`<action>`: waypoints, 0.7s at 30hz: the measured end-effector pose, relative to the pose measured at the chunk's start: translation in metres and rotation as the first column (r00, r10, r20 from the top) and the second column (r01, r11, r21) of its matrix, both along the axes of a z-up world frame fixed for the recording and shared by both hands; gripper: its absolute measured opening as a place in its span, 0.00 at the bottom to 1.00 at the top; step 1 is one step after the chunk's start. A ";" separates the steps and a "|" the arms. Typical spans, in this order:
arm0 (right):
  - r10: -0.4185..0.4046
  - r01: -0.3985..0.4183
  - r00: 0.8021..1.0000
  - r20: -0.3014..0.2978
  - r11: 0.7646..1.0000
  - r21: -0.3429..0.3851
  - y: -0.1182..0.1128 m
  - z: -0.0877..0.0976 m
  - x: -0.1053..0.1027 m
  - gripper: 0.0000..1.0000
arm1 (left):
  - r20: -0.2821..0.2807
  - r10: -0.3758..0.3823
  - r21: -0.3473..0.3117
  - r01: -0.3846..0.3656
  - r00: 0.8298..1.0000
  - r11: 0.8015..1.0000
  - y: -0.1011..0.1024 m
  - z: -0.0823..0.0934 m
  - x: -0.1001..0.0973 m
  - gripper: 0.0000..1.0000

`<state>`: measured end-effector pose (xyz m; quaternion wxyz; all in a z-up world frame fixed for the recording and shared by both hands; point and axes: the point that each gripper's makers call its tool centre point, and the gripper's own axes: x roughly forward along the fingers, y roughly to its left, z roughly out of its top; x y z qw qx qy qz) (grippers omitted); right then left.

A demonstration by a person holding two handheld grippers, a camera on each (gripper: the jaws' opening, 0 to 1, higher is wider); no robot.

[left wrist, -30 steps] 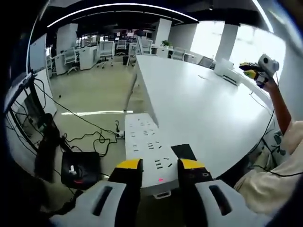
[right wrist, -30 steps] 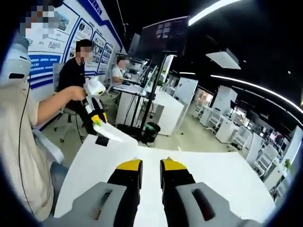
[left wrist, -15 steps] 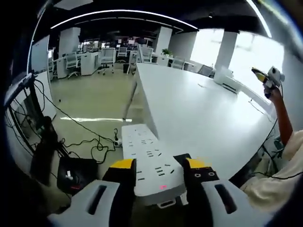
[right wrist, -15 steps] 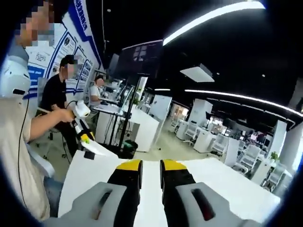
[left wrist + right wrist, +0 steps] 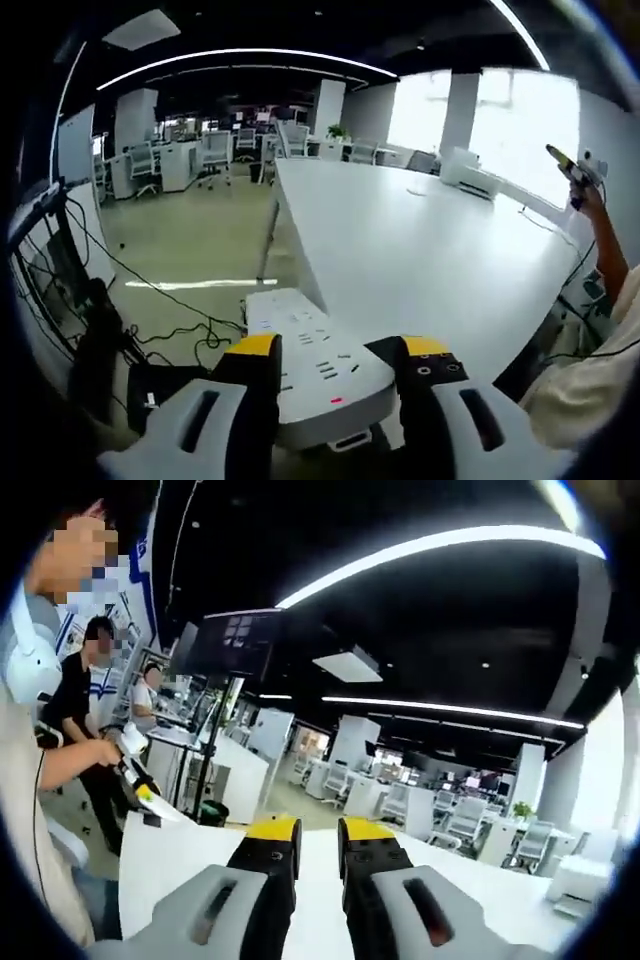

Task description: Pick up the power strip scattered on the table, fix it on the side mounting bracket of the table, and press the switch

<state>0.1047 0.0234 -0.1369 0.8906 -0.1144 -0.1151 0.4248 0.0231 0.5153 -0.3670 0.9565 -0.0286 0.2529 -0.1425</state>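
Observation:
In the left gripper view my left gripper (image 5: 337, 350) is shut on the near end of a white power strip (image 5: 305, 345) with several sockets and a small red light. The strip juts forward off the near corner of the long white table (image 5: 430, 250). The right gripper (image 5: 572, 168) is held high in a hand at the far right. In the right gripper view my right gripper (image 5: 318, 832) points up over the table (image 5: 185, 855), jaws close together with nothing between them. At the left, the left gripper (image 5: 135, 778) holds the strip (image 5: 165, 808).
Black cables (image 5: 160, 300) and a black box (image 5: 150, 385) lie on the floor left of the table. Office desks and chairs (image 5: 215, 150) stand behind. Two people (image 5: 85, 685) sit near a monitor on a stand (image 5: 225, 645) beyond the table's end.
The right gripper has tilted upward, so its view now takes in more ceiling. The left gripper keeps its hold on the strip, which sits slightly closer and larger between the jaws.

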 end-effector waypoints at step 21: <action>-0.252 0.252 0.968 -0.018 0.961 0.114 -0.111 -0.017 -0.028 0.14 | 0.482 0.069 -0.128 -0.007 0.873 0.992 -0.028 0.115 0.039 0.60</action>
